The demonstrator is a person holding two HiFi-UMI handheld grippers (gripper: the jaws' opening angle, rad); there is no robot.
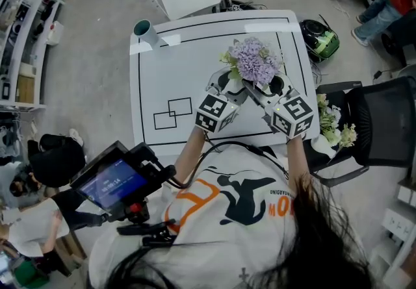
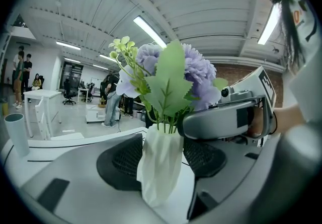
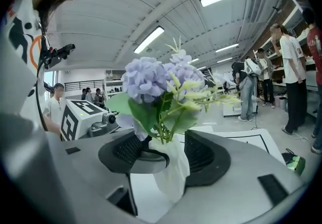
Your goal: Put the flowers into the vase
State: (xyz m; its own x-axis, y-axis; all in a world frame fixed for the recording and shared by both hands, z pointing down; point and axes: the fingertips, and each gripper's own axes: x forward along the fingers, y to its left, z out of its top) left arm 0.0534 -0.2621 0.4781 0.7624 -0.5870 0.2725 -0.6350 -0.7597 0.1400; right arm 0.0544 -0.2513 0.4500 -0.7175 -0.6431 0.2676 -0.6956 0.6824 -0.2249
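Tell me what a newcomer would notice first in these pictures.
A purple flower bunch stands in a white vase on the white table's right half, the left gripper shut on the vase, the right gripper open around it. A teal cup stands alone at the table's far left corner; more flowers lie on a black chair to the right.

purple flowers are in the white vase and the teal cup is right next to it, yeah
No. The purple flowers are in the white vase, but the teal cup stands well apart from it, at the far left corner of the table, as the head view shows.
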